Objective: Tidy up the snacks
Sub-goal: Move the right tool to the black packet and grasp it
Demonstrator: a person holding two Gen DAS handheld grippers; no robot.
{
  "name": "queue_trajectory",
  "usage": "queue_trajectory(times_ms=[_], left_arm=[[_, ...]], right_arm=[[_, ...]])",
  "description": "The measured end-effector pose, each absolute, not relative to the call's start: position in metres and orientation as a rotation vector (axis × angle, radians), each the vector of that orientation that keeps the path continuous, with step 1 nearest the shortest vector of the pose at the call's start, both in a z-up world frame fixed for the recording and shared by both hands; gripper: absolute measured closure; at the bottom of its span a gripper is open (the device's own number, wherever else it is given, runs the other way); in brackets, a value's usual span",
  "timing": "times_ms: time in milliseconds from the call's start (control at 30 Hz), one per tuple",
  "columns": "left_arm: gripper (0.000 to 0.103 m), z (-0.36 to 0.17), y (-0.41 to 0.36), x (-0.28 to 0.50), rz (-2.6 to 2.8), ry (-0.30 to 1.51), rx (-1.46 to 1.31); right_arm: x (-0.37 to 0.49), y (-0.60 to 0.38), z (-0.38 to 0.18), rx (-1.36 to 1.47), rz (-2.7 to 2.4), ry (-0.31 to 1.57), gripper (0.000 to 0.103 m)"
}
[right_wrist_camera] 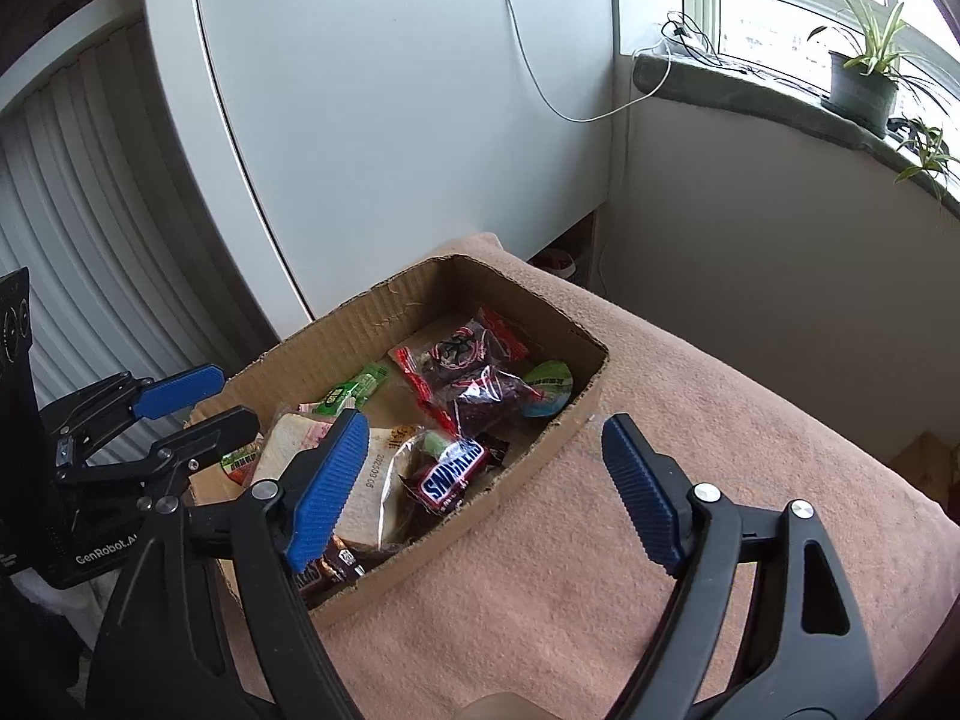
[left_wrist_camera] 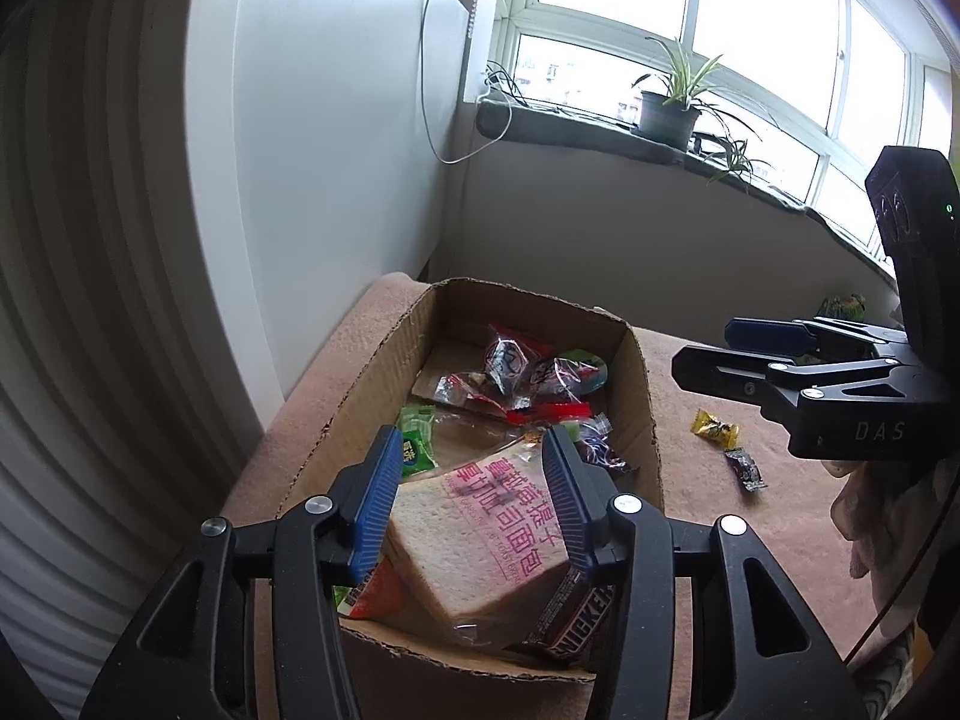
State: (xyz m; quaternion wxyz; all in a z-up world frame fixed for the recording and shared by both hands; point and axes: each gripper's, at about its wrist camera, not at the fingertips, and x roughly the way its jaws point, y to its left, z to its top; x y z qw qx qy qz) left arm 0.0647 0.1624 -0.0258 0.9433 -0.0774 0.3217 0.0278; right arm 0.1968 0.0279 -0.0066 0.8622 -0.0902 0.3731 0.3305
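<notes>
A cardboard box point(left_wrist_camera: 645, 396) point(right_wrist_camera: 591, 381) on a pink blanket holds several snacks: a wrapped bread slice point(left_wrist_camera: 480, 534) point(right_wrist_camera: 282, 438), Snickers bars point(left_wrist_camera: 579, 618) point(right_wrist_camera: 453, 474), red-wrapped dried fruit packs point(left_wrist_camera: 510, 360) point(right_wrist_camera: 462, 360) and a green candy point(left_wrist_camera: 417, 441) point(right_wrist_camera: 354, 390). My left gripper point(left_wrist_camera: 474, 450) point(right_wrist_camera: 192, 405) hangs open over the box's near end, jaws either side of the bread without gripping it. My right gripper point(right_wrist_camera: 486, 432) point(left_wrist_camera: 714, 348) is open and empty above the box's right wall. A yellow candy point(left_wrist_camera: 716, 429) and a dark wrapped candy point(left_wrist_camera: 744, 468) lie on the blanket right of the box.
The pink blanket point(right_wrist_camera: 690, 420) covers the table, with a white cabinet point(right_wrist_camera: 390, 120) behind the box. A windowsill with potted plants point(left_wrist_camera: 669, 102) runs along the back right. A white cable point(right_wrist_camera: 540, 78) hangs down the cabinet.
</notes>
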Motion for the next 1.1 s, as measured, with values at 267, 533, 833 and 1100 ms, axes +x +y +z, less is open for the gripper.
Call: queue_trajectory(times_ms=[267,533,833,1100], left_arm=[[0.056,-0.017,0.141,0.057,0.011,0.630,-0.164],[0.056,-0.010,0.095,0.051,-0.071,0.616,-0.137],[0.056,-0.023,0.062,0.054,-0.129,0.656,-0.129],[0.056,-0.028,0.046,0.057,-0.157,0.675,-0.113]], right_arm=[[0.196,-0.052,-0.003,-0.119,0.608,0.794,0.020],[0.203,-0.121,-0.018,-0.034,0.522,0.842,0.020],[0.200,-0.128,-0.051,-0.033,0.518,0.902,0.021],[0.210,-0.103,-0.087,-0.085,0.534,0.970,0.048]])
